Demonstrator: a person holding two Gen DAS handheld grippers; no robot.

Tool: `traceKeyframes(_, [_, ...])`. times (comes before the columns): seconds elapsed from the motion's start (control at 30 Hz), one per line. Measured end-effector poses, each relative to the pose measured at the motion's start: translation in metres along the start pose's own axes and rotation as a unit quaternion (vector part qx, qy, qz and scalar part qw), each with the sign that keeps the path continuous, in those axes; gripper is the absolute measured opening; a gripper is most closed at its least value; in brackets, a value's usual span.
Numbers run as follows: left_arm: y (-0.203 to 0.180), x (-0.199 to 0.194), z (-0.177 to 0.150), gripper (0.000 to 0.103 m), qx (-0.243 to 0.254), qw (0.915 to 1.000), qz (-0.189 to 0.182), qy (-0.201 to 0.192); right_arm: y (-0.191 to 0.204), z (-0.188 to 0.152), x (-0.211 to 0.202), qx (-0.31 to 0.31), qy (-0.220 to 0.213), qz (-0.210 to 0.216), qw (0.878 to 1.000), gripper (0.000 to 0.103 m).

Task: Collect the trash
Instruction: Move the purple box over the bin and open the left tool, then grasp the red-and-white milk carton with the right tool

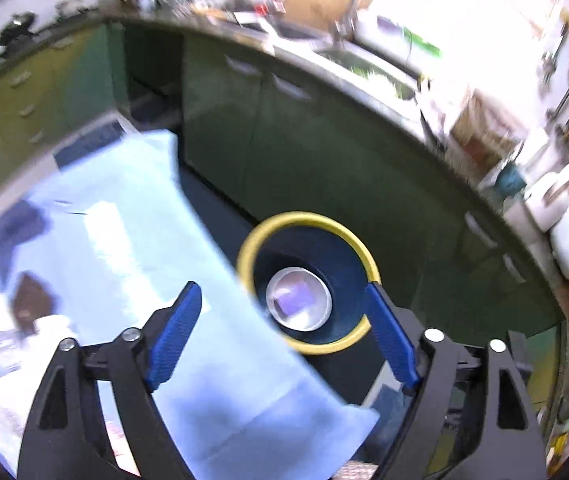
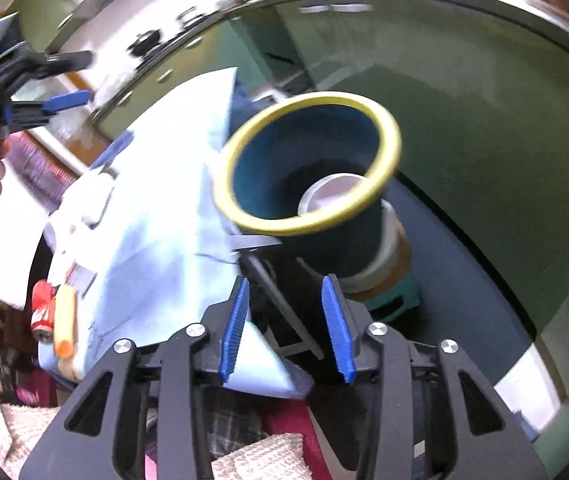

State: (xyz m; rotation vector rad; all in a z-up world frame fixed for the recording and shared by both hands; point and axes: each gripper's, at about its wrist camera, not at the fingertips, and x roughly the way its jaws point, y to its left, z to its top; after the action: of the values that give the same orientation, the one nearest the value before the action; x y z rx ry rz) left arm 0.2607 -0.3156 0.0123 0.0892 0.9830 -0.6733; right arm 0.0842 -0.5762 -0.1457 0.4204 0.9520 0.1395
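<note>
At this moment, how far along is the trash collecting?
Done: one white cup lies in the bin. In hand: nothing; left gripper and right gripper are both open and empty. Left: a red can still lies on the table.

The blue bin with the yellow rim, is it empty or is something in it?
Not empty: a white cup lies at the bottom of the blue bin, seen in both views.
</note>
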Motion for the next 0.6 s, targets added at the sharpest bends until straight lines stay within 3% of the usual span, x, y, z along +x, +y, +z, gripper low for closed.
traceKeyframes(0.13, [0.073,-0.074,-0.033,0.087,-0.009,0.9941,0.052,-0.095,0.067,0.014,0.02,-0.073,0.025,0.038,0.996,0.047])
traceKeyframes(0.27, [0.163,-0.132,-0.08,0.089,-0.068,0.9767,0.094,-0.18,0.153,0.021,0.046,-0.165,0.055,0.076,0.982,0.047])
traceKeyframes(0.43, [0.266,-0.154,-0.127,0.09,-0.152,0.9513,0.139,-0.229,0.258,0.009,0.08,-0.278,0.078,0.107,0.951,0.054])
traceKeyframes(0.6, [0.334,-0.143,-0.159,0.09,-0.206,0.9291,0.18,-0.249,0.303,0.002,0.119,-0.322,0.091,0.086,0.938,0.056])
